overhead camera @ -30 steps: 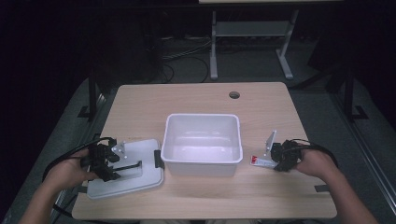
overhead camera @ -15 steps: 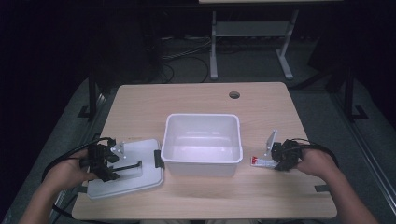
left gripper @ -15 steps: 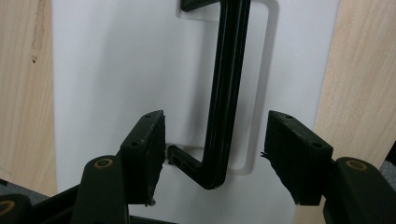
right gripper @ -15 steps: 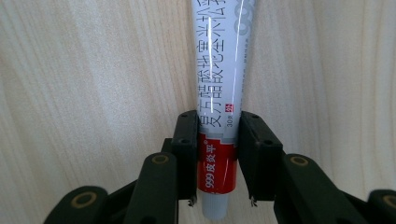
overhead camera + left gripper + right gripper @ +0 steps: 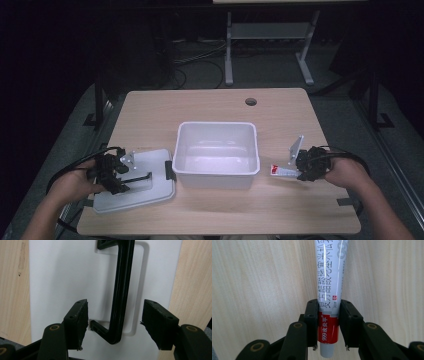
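Note:
A white lid with a black handle lies flat on the table's left side. My left gripper hovers over it, open, with the near end of the handle between its jaws and not touching either. In the left gripper view the gripper straddles the handle. A white and red tube lies on the wood at the right. My right gripper is shut on the tube near its cap end. The high view shows this gripper beside the tub, with the tube pointing left.
An open white tub stands in the middle of the wooden table, between the two grippers. A round cable hole sits at the back. Black tape marks the front right. Cables trail from both grippers.

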The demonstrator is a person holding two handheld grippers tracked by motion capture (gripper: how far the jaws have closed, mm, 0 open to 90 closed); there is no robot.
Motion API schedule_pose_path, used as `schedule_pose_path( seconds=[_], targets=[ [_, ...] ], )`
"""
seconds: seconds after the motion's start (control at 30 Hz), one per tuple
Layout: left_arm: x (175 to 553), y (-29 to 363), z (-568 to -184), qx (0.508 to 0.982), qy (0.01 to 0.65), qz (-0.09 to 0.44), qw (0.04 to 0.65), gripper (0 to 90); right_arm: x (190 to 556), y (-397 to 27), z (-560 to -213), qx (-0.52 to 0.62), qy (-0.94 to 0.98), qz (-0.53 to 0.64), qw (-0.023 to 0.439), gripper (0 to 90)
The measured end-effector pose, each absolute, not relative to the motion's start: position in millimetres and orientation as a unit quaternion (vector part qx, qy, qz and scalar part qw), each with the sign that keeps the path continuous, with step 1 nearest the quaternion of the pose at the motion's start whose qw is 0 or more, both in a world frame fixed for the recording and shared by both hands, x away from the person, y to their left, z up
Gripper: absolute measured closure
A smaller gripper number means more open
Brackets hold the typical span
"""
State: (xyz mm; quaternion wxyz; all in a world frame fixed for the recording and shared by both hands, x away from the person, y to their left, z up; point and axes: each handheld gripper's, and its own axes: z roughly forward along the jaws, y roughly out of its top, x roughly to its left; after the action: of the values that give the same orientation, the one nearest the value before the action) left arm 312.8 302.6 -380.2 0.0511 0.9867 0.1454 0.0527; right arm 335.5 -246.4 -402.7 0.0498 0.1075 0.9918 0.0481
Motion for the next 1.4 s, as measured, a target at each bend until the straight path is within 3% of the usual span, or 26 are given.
schedule_pose_path(
  seconds=[1.4],
  targets=[
    [310.1,305.7,-378.3,0.986,0.146,0.055,0.052,35.7,321.9,-226.1,-307.3,0.052,0.996,0.040,0.067,69.0]
  ],
)
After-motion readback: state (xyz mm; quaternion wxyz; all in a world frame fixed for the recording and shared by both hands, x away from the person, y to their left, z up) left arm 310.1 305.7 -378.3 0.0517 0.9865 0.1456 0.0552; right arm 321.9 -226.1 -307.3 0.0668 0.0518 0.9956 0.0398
